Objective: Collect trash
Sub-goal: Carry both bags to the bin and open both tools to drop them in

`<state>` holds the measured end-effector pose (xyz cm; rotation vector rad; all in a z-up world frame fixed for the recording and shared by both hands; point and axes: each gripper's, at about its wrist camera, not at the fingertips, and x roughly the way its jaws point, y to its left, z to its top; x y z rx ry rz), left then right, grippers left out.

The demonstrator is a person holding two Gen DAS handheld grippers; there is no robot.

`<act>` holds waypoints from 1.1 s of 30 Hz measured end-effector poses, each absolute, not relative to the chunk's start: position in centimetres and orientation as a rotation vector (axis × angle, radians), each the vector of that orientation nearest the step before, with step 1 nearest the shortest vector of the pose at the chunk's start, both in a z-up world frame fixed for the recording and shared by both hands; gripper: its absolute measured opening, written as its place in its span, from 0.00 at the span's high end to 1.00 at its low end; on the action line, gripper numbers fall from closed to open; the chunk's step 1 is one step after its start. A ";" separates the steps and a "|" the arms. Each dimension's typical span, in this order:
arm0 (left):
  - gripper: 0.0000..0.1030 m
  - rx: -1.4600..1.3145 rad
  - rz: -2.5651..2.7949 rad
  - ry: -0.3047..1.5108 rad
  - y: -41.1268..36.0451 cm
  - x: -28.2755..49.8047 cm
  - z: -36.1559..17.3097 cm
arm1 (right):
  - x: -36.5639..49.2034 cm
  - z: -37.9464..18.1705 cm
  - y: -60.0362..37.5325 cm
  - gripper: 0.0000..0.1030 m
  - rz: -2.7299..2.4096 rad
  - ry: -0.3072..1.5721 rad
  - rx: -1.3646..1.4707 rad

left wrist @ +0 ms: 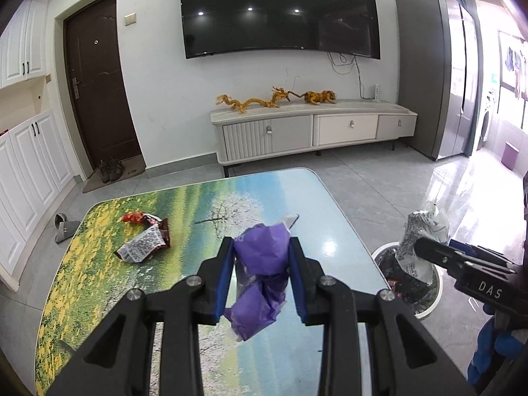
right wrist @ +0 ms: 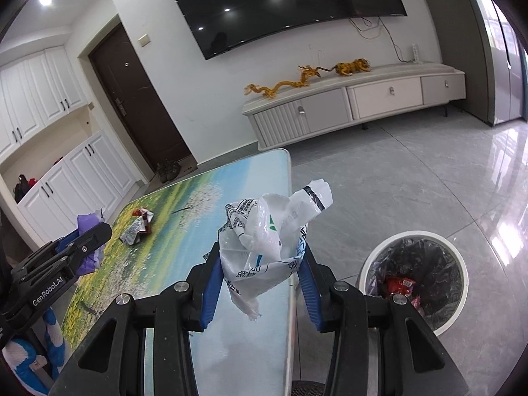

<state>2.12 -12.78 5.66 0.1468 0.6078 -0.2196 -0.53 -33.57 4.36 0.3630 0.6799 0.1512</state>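
Observation:
My left gripper [left wrist: 260, 250] is shut on a crumpled purple wrapper [left wrist: 260, 257] and holds it above the table [left wrist: 184, 204]. It also shows at the left of the right wrist view [right wrist: 95, 234]. My right gripper [right wrist: 262, 254] is shut on a crumpled white plastic bag [right wrist: 270, 231] at the table's right edge, left of the bin. In the left wrist view this bag [left wrist: 422, 234] hangs over the white trash bin [left wrist: 435, 280]. The bin [right wrist: 415, 241] has a black liner and red wrappers inside. A red and silver snack wrapper [left wrist: 145, 237] lies on the table's left part.
The table [right wrist: 184, 231] has a landscape print. A TV cabinet [left wrist: 313, 128] with golden dragon figures [left wrist: 257, 100] stands at the far wall under a TV. A slipper [left wrist: 64, 227] lies on the floor left of the table. White cupboards [left wrist: 29, 165] line the left wall.

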 end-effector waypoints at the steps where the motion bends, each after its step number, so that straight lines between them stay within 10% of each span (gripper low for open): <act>1: 0.71 0.149 -0.225 0.615 -13.1 2.4 5.4 | -0.3 4.1 -33.9 0.60 0.143 0.685 0.369; 33: 0.68 -0.002 -0.786 1.059 -37.9 14.6 -5.0 | 4.1 -9.0 -51.2 0.56 -0.328 0.913 0.500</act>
